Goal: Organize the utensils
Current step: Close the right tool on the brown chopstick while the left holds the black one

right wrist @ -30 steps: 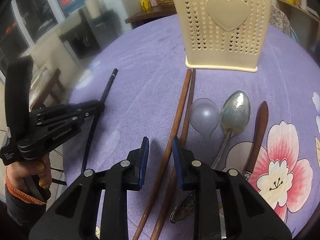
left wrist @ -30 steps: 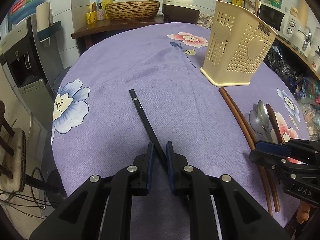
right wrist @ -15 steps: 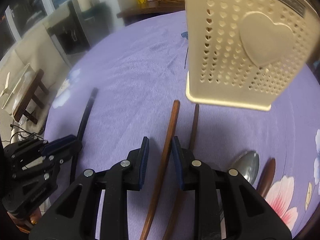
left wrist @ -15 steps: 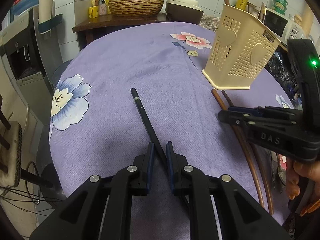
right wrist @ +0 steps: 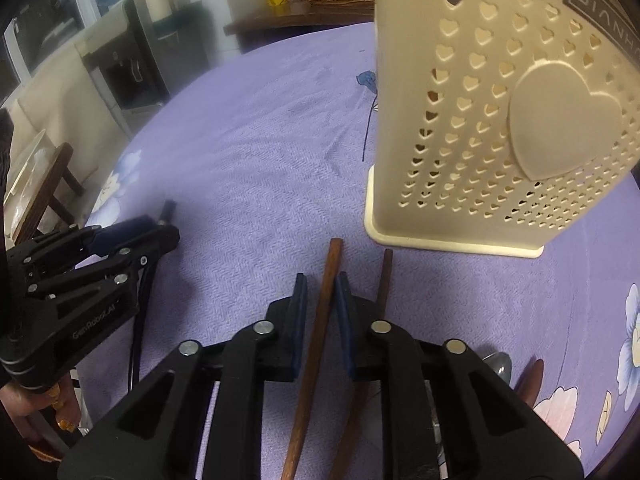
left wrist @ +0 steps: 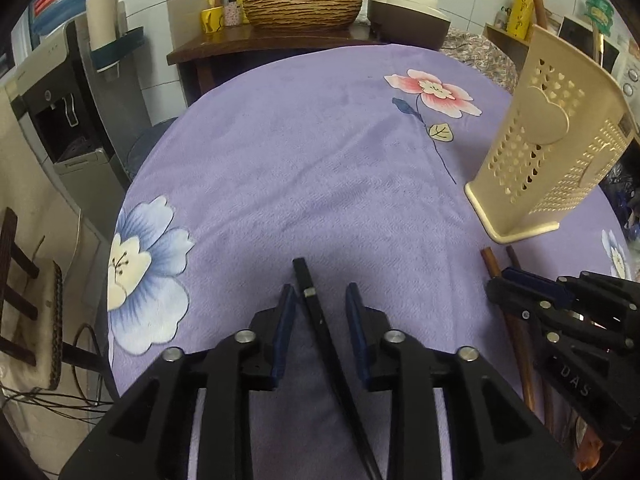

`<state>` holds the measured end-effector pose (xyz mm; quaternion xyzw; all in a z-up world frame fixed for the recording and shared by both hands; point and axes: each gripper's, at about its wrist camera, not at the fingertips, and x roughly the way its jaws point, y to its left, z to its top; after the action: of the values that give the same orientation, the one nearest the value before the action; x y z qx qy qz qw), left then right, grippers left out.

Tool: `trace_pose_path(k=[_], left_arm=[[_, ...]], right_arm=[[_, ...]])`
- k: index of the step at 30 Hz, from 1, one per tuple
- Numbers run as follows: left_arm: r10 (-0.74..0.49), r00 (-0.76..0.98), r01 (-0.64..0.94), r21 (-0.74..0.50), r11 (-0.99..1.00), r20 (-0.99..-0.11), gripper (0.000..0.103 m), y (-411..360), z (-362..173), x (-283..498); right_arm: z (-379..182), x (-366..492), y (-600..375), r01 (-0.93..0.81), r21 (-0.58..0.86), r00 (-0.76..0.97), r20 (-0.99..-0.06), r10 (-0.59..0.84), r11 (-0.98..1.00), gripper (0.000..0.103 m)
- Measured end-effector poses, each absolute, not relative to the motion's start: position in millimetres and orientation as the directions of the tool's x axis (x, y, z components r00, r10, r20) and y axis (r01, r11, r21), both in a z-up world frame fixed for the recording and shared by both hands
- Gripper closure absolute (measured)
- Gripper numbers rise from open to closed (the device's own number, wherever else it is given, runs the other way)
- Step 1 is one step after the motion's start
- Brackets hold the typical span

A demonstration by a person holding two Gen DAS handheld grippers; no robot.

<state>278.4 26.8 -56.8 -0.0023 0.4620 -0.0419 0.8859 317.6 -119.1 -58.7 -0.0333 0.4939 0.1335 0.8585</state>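
On the purple flowered cloth (left wrist: pixel 320 152) lies a black chopstick (left wrist: pixel 316 316). My left gripper (left wrist: pixel 320 288) straddles its far end; the jaws are opening and the pads stand clear of it. My right gripper (right wrist: pixel 322 280) is closing its jaws on a brown chopstick (right wrist: pixel 328 264), pads against its sides. A second brown chopstick (right wrist: pixel 384 276) lies just to its right. The cream perforated holder (right wrist: pixel 500 120) stands right behind the chopstick tips, with a brown stick upright in it. The left gripper (right wrist: pixel 160 228) shows at the left in the right wrist view.
A metal spoon (right wrist: pixel 498 362) and a dark wooden utensil (right wrist: pixel 530 376) lie right of my right gripper. Beyond the table stand a sideboard with a wicker basket (left wrist: pixel 302 8) and a rice cooker (left wrist: pixel 408 8). A water dispenser (left wrist: pixel 52 92) and a stool (left wrist: pixel 24 312) stand left of the table's edge.
My left gripper slid forward along the black chopstick to its far end and its jaws widened. My right gripper moved up toward the holder and narrowed its jaws onto the brown chopstick.
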Motion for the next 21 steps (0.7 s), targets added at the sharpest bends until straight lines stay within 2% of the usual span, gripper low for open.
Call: trace_pose_path(k=[1,8,14,21], left_arm=[[-0.063,0.571,0.073,-0.026,0.997,-0.818,0.09,24,-57,281],[-0.032,0.583,0.072,0.012,0.997,-0.812,0.092,18,-57,282],[-0.091,0.624,0.082,-0.051,0.995,-0.776,0.093,17,-38,270],[-0.195,0.719,0.156,-0.117,0.981,-0.668,0.093,12,18,229]], right_arm=[[-59,319,-121,-0.262,0.088,0.475,-0.855,0.208,0.961,0.093],[-59,316,-131,-0.27,0.144,0.47,-0.844,0.26,0.952,0.093],[-39,303,-144,-0.28,0.215,0.509,-0.793,0.334,0.936,0.094],[13,272,-166,-0.321,0.284,0.579,-0.696,0.424,0.904,0.094]])
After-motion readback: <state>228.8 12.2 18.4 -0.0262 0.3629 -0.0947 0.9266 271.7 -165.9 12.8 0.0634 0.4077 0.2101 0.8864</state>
